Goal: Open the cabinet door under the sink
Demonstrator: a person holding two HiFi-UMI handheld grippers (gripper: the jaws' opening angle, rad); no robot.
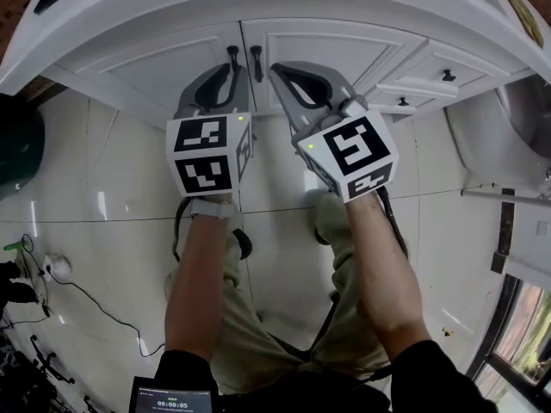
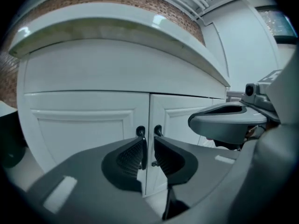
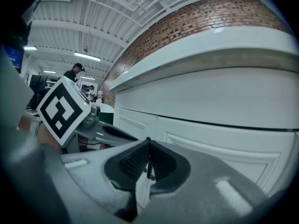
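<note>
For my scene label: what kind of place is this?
Probably a mock kitchen in a lab or workshop. The white cabinet and tiled floor look domestic, but the right gripper view shows a bare industrial ceiling and people behind.

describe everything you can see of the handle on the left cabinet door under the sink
The left door handle is a slim dark bar, metal by its look, with a rounded top mount. It stands upright on the white left door, right beside the centre seam. The door looks closed. The left gripper has its jaws narrowly apart at the handle, and the bar runs along one pad's inner edge. Contact is unclear.
</note>
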